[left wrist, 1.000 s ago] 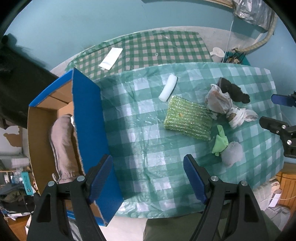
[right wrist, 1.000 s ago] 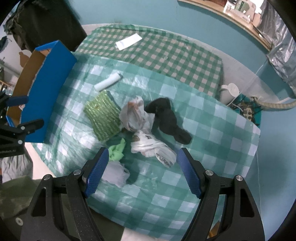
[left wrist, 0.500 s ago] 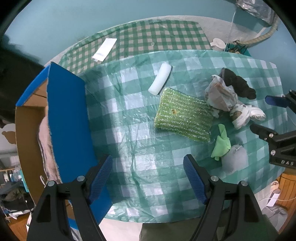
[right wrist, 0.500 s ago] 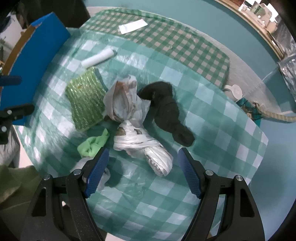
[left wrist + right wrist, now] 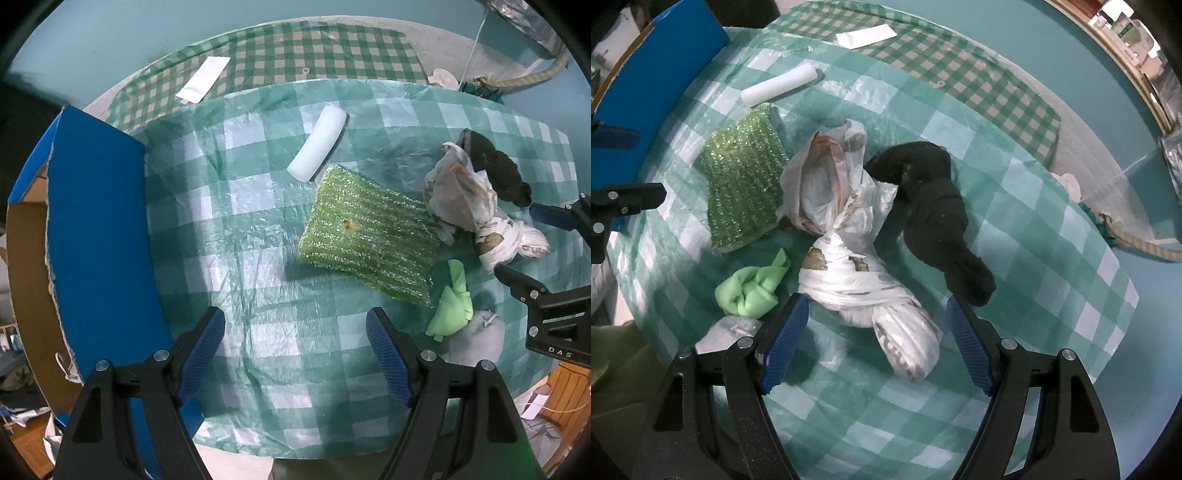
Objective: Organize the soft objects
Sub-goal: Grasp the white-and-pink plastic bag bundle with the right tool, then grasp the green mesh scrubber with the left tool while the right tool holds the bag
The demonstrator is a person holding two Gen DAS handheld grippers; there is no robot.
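Note:
On the green checked tablecloth lie a green bubble-wrap pad, a white foam roll, a crumpled plastic bag, a twisted white bag bundle, a black sock, a light green cloth and a grey pouch. My left gripper hangs open over bare cloth, near-left of the pad. My right gripper is open above the white bundle, its pads apart from it.
A blue-sided cardboard box stands at the table's left edge. A second checked cloth with a white paper slip lies beyond. A white cup and a rope are on the floor at far right.
Both grippers have sunk toward the table, so the objects look larger. The white bundle now sits between the right gripper's fingers. The box's inside has slid out of the left view.

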